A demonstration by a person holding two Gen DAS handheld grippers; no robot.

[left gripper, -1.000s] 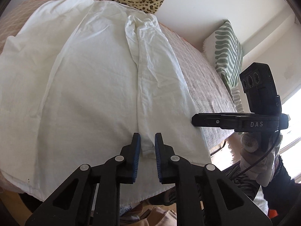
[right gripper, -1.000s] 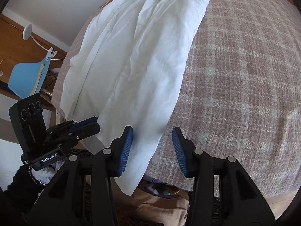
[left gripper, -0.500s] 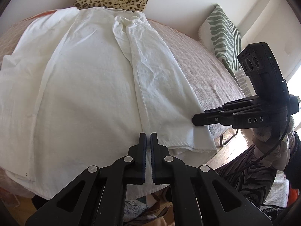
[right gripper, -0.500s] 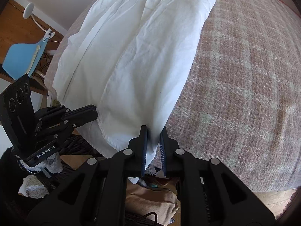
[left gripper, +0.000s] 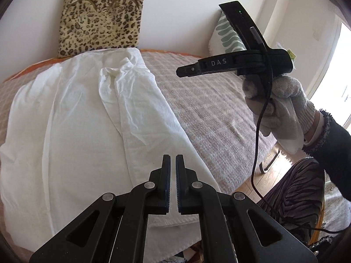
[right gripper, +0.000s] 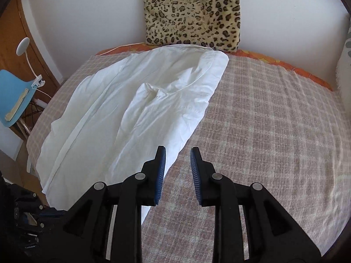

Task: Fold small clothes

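Both raised off the bed point(right gripper: 274, 131) since a second ago: left hand-held gripper point(left gripper: 173, 164) pinched shut on the hem of the white shirt point(left gripper: 87, 120), right hand-held gripper point(right gripper: 177, 153) opening, empty, its grip apparently lost, visible aloft only from left wrist, regrasp likely needed.

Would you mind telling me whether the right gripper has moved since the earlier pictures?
Yes. The right gripper has come up and away from the white shirt; the leopard cushion, earlier out of view, now fills the top, and its jaws are opening, empty.
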